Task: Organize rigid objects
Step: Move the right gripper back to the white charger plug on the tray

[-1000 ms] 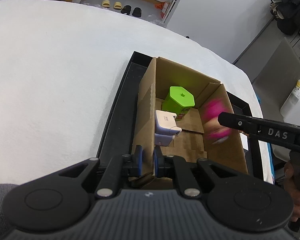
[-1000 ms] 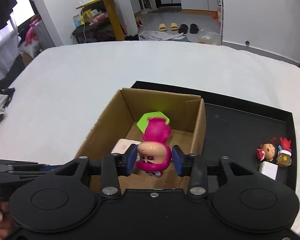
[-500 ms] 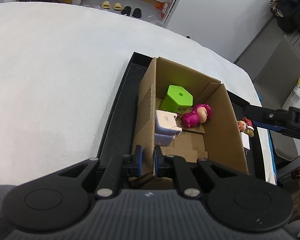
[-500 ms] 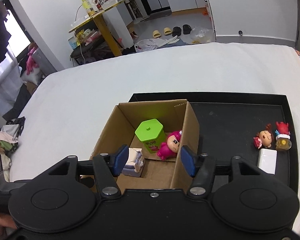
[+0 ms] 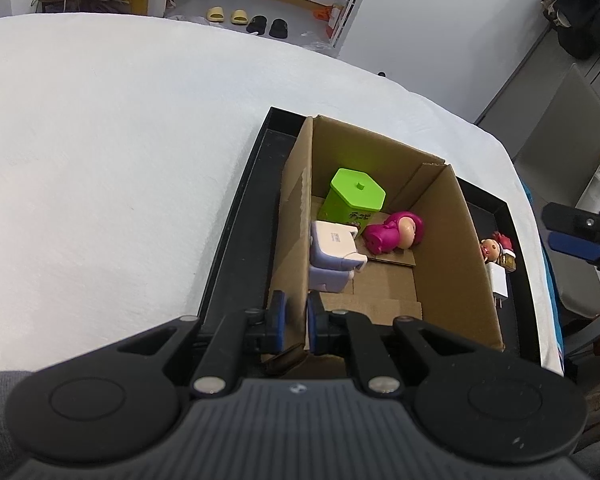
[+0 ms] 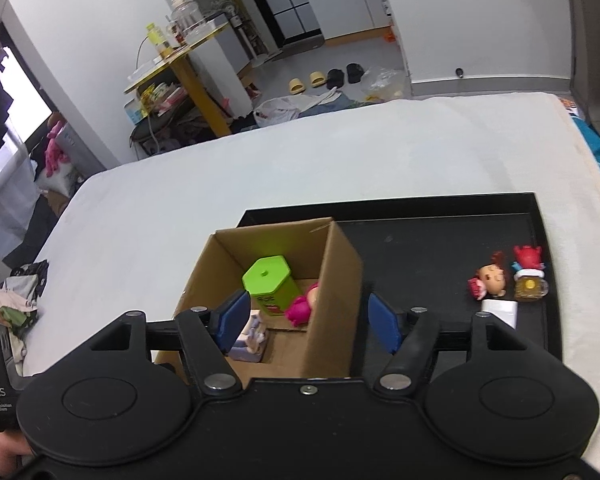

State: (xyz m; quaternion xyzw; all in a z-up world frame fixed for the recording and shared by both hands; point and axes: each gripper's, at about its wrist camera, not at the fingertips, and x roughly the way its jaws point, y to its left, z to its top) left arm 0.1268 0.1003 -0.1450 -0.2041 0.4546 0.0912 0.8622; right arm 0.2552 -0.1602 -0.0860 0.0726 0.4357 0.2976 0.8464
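Note:
A cardboard box [image 5: 444, 248] [image 6: 336, 280] stands on a black tray [image 5: 236, 232] [image 6: 428, 248]. Inside lie a green hexagonal container [image 5: 356, 196] [image 6: 270, 284], a pink doll [image 5: 392, 232] [image 6: 302, 306] on its side and a white charger [image 5: 334, 244] [image 6: 252, 338]. My left gripper [image 5: 296, 320] is shut on the box's near left wall. My right gripper [image 6: 306, 318] hovers above the box's right wall, its jaws opening with nothing held. Its fingertip [image 5: 572, 236] shows at the right edge of the left wrist view.
On the tray right of the box sit a small red-haired doll [image 6: 490, 280] [image 5: 492, 246], a red figure on an amber mug [image 6: 530, 276] and a white adapter [image 6: 500, 310] [image 5: 498, 280]. The tray lies on a white cloth [image 5: 100, 160].
The right gripper let go of the pink doll, which now lies in the box. It then pulled back to the right and up with its jaws widening. The left gripper kept still.

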